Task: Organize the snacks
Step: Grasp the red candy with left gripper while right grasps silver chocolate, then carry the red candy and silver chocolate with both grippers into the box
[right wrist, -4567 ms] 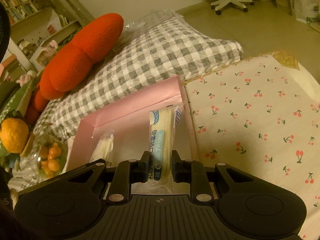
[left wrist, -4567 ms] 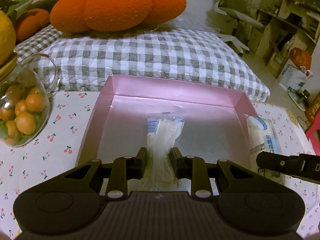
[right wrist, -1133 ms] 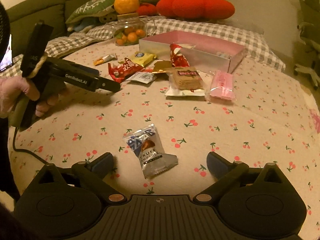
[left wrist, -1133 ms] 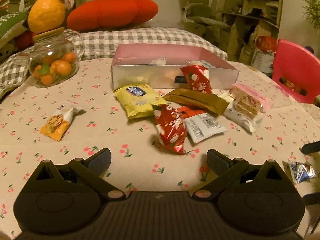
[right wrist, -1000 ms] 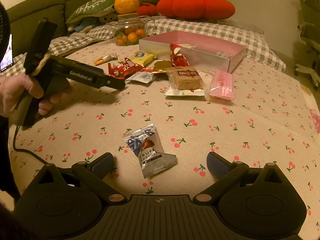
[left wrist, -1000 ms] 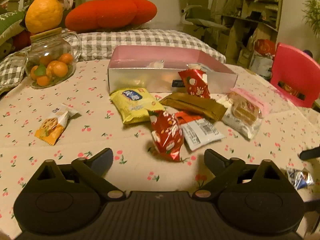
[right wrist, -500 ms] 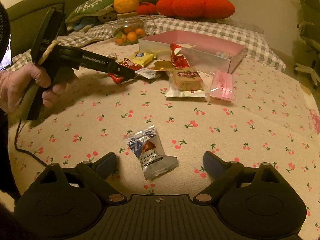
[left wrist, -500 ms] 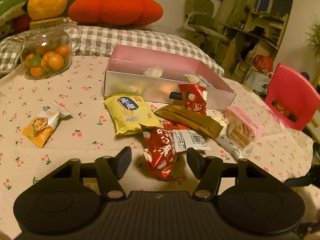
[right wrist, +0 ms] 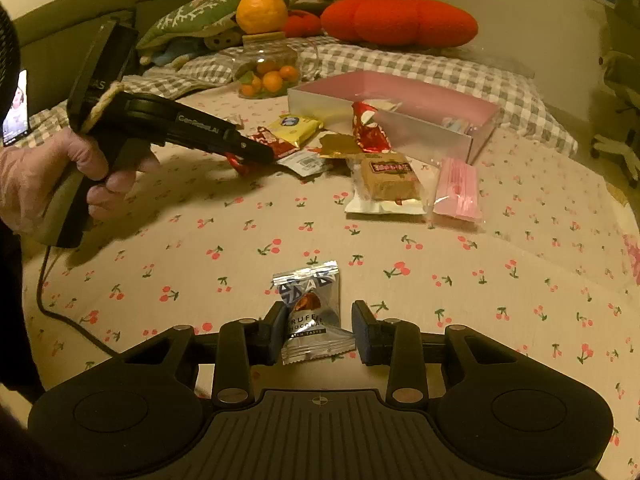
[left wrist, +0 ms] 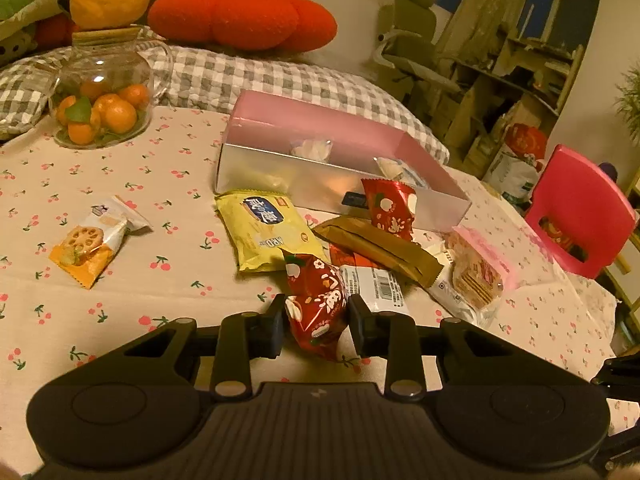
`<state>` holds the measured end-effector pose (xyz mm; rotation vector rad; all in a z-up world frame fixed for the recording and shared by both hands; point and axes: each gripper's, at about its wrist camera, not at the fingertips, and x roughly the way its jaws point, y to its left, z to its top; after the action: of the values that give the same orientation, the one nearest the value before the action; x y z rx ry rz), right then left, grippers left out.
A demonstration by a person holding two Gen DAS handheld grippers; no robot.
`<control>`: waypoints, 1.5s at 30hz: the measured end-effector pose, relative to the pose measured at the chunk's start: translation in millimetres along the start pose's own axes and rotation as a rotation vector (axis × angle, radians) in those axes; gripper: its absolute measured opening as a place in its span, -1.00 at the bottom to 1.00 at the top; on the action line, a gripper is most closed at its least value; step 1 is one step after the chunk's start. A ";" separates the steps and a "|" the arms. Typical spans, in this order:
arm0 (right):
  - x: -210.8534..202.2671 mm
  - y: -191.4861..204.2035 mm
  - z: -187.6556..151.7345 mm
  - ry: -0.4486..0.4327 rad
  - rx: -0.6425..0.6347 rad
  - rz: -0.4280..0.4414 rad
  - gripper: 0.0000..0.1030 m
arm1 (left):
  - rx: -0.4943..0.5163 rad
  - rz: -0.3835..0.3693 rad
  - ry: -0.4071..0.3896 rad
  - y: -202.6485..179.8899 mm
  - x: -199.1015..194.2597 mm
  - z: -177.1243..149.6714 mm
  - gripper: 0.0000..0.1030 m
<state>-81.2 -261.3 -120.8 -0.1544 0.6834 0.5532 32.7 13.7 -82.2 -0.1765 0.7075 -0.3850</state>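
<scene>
My left gripper [left wrist: 316, 322] has its jaws closed in around a red snack packet [left wrist: 316, 304] on the cherry-print cloth; the fingers touch its sides. My right gripper [right wrist: 320, 330] straddles a silver truffle chocolate packet [right wrist: 310, 312], the left finger touching it, a gap at the right finger. The pink box [left wrist: 320, 128] stands behind the snack pile and holds two clear-wrapped snacks [left wrist: 310, 146]. From the right wrist view the left gripper [right wrist: 260, 152] reaches the red packet [right wrist: 266, 138] beside the box [right wrist: 420, 96].
A yellow packet [left wrist: 268, 228], gold packet [left wrist: 376, 248], second red packet [left wrist: 390, 208], wafer pack [left wrist: 476, 276] and pink wafers [right wrist: 458, 190] lie before the box. An orange lotus-chip packet [left wrist: 90, 240] lies left. A glass jar of oranges [left wrist: 102, 92] stands far left. A pink chair [left wrist: 580, 212] stands right.
Both grippers moved forward and narrowed from wide open. The left one closed in on the red packet; the right one came around the silver chocolate packet.
</scene>
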 end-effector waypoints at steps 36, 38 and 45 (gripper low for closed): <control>0.1 -35.6 91.1 -0.087 0.261 -0.081 -0.35 | -0.101 -0.020 0.073 -10.4 -11.7 44.1 -0.52; -0.3 -35.7 97.2 -0.096 0.270 -0.077 -0.35 | -0.106 -0.024 0.074 -10.7 -12.3 47.1 -0.52; 2.2 -44.2 117.8 -0.112 0.325 -0.080 -0.35 | -0.118 -0.028 0.078 -13.2 -9.5 57.5 -0.53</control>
<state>9.3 -261.0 -33.3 0.1519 0.6465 0.3646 60.4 7.1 -29.7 -0.2840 0.8057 -0.3783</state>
